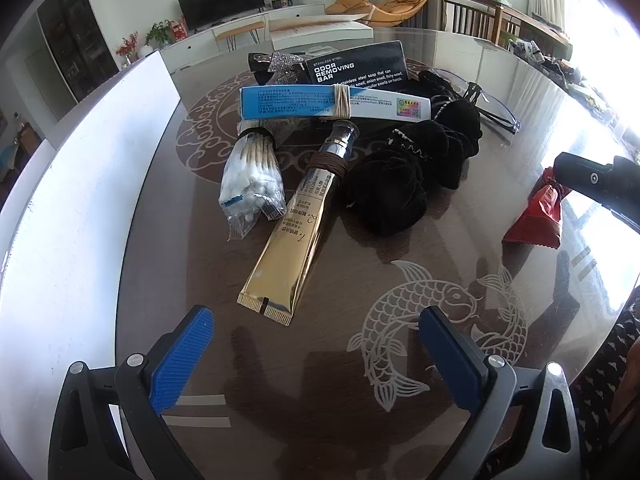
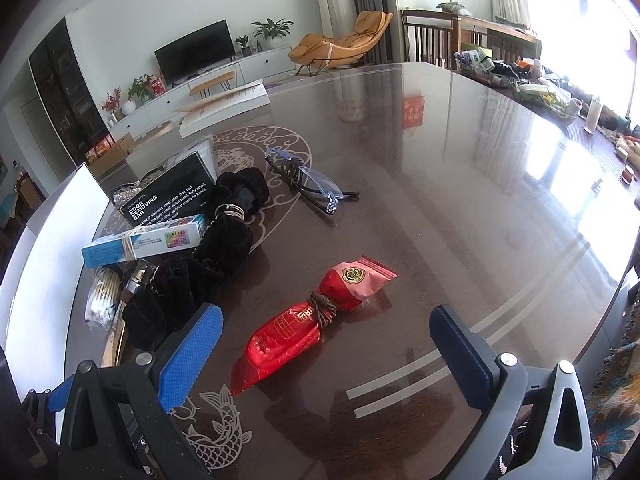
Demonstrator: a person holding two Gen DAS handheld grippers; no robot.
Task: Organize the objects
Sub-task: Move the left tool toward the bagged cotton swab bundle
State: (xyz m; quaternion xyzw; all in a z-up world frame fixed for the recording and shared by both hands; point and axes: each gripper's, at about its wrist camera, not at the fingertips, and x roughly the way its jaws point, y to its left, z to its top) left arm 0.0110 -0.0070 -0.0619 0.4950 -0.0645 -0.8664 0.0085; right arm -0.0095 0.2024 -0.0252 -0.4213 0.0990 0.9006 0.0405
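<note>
On a dark glass table lies a pile: a gold tube (image 1: 286, 236) with a cord round its neck, a bag of cotton swabs (image 1: 252, 178), a blue-white box (image 1: 332, 102) tied with string, a black "odor removing bar" box (image 1: 358, 66), black scrunchies (image 1: 404, 172), clear glasses (image 2: 310, 184). My left gripper (image 1: 316, 344) is open, just short of the tube's flat end. A red snack packet (image 2: 304, 326) tied with cord lies apart; my right gripper (image 2: 326, 344) is open, its fingers on either side of the packet's near end.
A white board (image 1: 80, 184) stands along the table's left side. A white box (image 2: 228, 110) lies at the far edge. Clutter lines the table's far right edge (image 2: 552, 96). The right gripper's body (image 1: 600, 180) shows at the left view's right edge.
</note>
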